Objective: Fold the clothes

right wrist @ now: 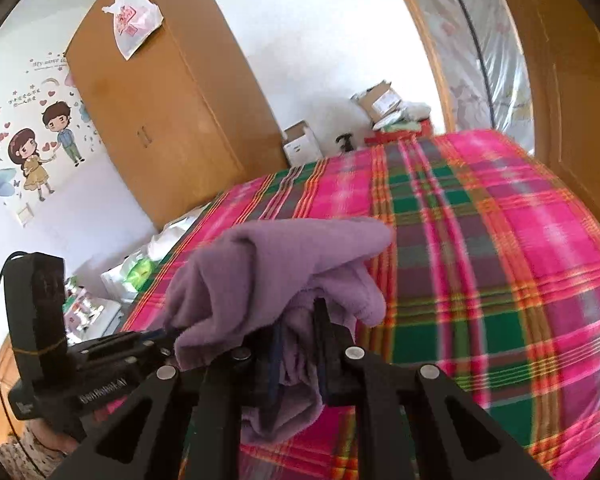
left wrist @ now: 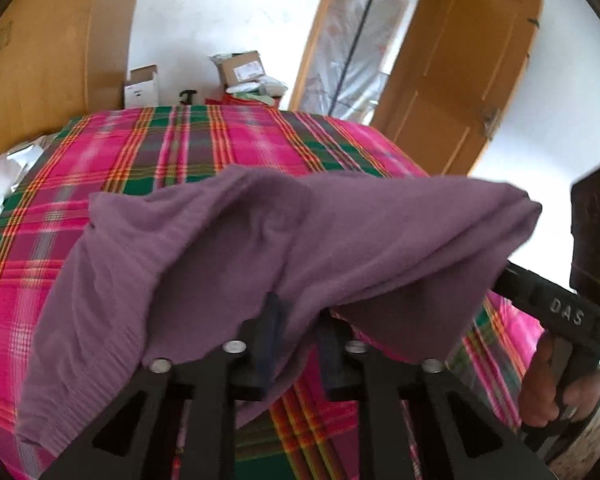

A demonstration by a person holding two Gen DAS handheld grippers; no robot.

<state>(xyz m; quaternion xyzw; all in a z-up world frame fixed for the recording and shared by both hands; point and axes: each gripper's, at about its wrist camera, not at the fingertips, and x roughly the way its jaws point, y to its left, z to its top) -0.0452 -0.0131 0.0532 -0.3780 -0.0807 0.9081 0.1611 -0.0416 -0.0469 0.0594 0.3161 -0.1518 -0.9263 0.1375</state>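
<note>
Two grippers hold one purple garment [left wrist: 260, 240] above the plaid bedspread [left wrist: 204, 148]. In the left wrist view, the left gripper [left wrist: 296, 336] pinches a fold, cloth draping toward the right gripper [left wrist: 540, 304]. In the right wrist view, the right gripper [right wrist: 296, 344] seemingly clamps bunched fabric, beside the left gripper [right wrist: 156, 340].

Soft daylight fills the room, bright and even, with the white wall [left wrist: 220, 8] close to washed out. Pale glare lies on the plastic sheet [left wrist: 352, 52] in the doorway. The purple cloth [left wrist: 260, 248] throws only faint shadows on the plaid bedspread [right wrist: 480, 260], whose stripes smear with motion blur. Both fisheye views bend the wardrobe [right wrist: 168, 112] and door [left wrist: 460, 68], and the corners go black.
</note>
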